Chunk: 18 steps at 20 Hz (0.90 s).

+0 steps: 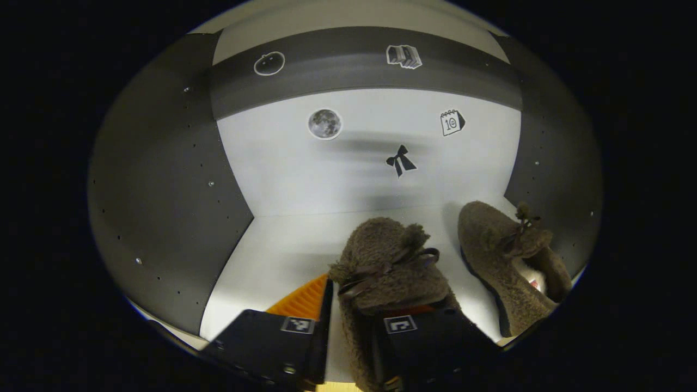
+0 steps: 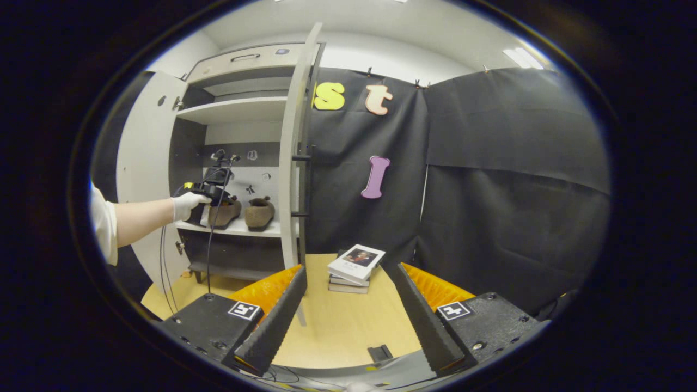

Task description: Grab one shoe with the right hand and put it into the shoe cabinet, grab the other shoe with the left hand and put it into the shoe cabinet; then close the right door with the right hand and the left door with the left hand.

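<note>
The left gripper (image 1: 351, 326) reaches into the shoe cabinet (image 2: 239, 109), and between its two fingers sits the heel end of a brown fuzzy shoe (image 1: 384, 272). The right finger lies against the shoe's side; whether the left finger presses on it I cannot tell. The shoe rests on the white shelf (image 1: 272, 250), toe toward the back wall, with a ribbon bow on top. Just to its right, apart from it, the second shoe (image 1: 503, 261) lies on the same shelf near the right side wall, tilted a little on its side. To the left of the held shoe the shelf is bare up to the dark left wall. The back wall carries small stickers: a moon, a bow, a calendar.

In the right gripper view, a gloved hand (image 2: 188, 204) on an outstretched forearm with a white sleeve holds the left gripper (image 2: 209, 193) at the front edge of the shelf, cables hanging from it. Both shoes (image 2: 259, 212) stand side by side there. The left door (image 2: 144, 174) and the right door (image 2: 294, 163) stand open.

The right gripper (image 2: 348, 310) hangs well back from the cabinet above the wood floor (image 2: 337, 326), its fingers spread wide with nothing between them. A stack of books (image 2: 355, 267) lies on the floor beyond it, near the foot of the right door.
</note>
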Each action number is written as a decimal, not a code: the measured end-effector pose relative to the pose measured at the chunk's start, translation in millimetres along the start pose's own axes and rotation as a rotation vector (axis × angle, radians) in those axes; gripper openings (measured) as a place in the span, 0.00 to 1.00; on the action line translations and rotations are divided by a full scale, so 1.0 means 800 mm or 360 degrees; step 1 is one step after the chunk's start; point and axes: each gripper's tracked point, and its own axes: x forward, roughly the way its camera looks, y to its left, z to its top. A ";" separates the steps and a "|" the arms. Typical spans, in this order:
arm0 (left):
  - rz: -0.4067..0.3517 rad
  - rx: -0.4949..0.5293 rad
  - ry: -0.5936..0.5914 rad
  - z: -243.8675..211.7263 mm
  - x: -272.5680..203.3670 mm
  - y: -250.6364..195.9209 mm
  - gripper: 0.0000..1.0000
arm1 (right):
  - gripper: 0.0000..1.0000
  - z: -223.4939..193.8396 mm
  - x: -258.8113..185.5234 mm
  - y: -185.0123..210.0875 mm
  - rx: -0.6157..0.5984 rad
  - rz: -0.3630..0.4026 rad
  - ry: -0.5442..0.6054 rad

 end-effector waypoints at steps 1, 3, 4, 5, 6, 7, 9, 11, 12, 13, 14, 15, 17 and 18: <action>-0.0023 -0.0006 -0.0019 0.004 -0.004 -0.002 0.39 | 1.00 0.000 0.000 0.002 -0.0002 0.0007 -0.0001; -0.0007 0.0005 -0.0065 0.010 -0.018 0.007 0.73 | 1.00 -0.001 0.000 0.007 0.0003 0.0023 -0.0002; 0.0003 0.0015 -0.0073 0.010 -0.027 0.012 0.90 | 1.00 0.000 0.000 0.009 0.0007 0.0031 -0.0003; -0.0006 0.0018 -0.0078 0.010 -0.033 0.012 0.93 | 1.00 0.001 -0.001 0.012 0.0010 0.0039 -0.0008; -0.0015 0.0013 -0.0100 0.012 -0.043 0.012 0.93 | 1.00 0.003 -0.002 0.013 0.0008 0.0043 -0.0012; -0.0026 0.0011 -0.0116 0.013 -0.052 0.012 0.94 | 1.00 0.003 -0.004 0.014 0.0006 0.0048 -0.0017; -0.0040 0.0025 -0.0160 0.014 -0.077 0.010 0.96 | 1.00 0.006 -0.007 0.018 0.0008 0.0062 -0.0030; -0.0051 0.0053 -0.0251 0.022 -0.109 0.007 0.96 | 1.00 0.009 -0.012 0.022 0.0007 0.0074 -0.0042; -0.0062 0.0060 -0.0297 0.027 -0.129 0.005 0.96 | 1.00 0.011 -0.013 0.025 0.0006 0.0081 -0.0049; -0.0073 0.0063 -0.0345 0.029 -0.150 0.003 0.96 | 1.00 0.012 -0.016 0.027 0.0005 0.0088 -0.0058; -0.0080 0.0059 -0.0407 0.034 -0.174 0.003 0.96 | 1.00 0.012 -0.018 0.028 0.0002 0.0092 -0.0060; -0.0092 0.0059 -0.0471 0.038 -0.198 0.002 0.96 | 1.00 0.014 -0.021 0.030 0.0001 0.0101 -0.0064; -0.0120 0.0080 -0.0565 0.039 -0.248 -0.001 0.96 | 1.00 0.017 -0.027 0.036 -0.0003 0.0119 -0.0072; -0.0130 0.0090 -0.0603 0.035 -0.274 -0.001 0.96 | 1.00 0.018 -0.030 0.038 -0.0008 0.0126 -0.0080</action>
